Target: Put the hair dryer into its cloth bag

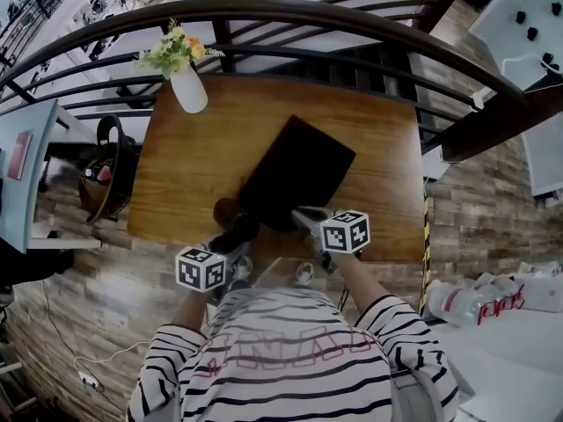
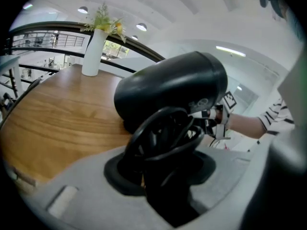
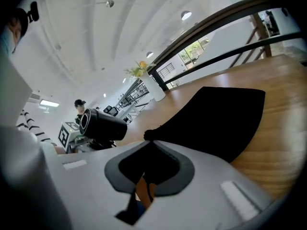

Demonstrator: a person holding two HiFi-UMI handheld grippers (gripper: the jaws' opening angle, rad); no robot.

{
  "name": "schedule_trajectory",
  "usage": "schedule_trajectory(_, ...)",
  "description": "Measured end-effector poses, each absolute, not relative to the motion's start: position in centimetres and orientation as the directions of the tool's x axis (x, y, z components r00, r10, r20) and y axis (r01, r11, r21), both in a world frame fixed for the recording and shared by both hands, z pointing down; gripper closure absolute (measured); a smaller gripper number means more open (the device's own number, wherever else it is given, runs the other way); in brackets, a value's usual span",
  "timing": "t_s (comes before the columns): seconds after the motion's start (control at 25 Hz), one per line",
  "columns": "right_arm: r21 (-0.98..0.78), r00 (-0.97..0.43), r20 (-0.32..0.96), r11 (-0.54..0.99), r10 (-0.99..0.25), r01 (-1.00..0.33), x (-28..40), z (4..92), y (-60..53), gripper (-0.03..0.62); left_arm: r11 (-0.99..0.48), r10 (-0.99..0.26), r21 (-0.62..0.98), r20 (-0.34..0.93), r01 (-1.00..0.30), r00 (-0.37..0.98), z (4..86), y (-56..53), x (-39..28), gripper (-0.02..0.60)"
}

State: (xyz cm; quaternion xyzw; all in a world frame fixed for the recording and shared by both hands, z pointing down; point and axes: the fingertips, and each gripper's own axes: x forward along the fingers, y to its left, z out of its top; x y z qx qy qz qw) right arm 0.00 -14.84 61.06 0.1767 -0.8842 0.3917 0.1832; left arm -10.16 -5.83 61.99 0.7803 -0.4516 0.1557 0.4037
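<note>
We're early: left gripper (image 1: pixel 231 238) clamps the hair dryer (image 2: pixel 172 87) over the table's (image 1: pixel 185 174) near edge, right gripper (image 1: pixel 304 221) pinches the cloth bag's (image 1: pixel 299 170) near edge; mouth opening and insertion look still to do

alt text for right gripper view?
Right claw shut on the near edge of a black cloth bag spread over a wooden table. A black hair dryer is held up at left, a white flower vase behind.

Cloth bag (image 1: pixel 299 170) on table (image 1: pixel 185 170), hair dryer (image 1: pixel 230 222) at left
</note>
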Motion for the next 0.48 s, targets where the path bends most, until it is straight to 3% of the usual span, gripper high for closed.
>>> schedule_trajectory(0.48,-0.7,-0.894,0.384,0.559,-0.23,-0.444,-1.0,58.7,-15.3,0.583,-0.311,-0.44,0.485,0.689,-0.817,0.576,64.9,-4.9,-7.3,0.41)
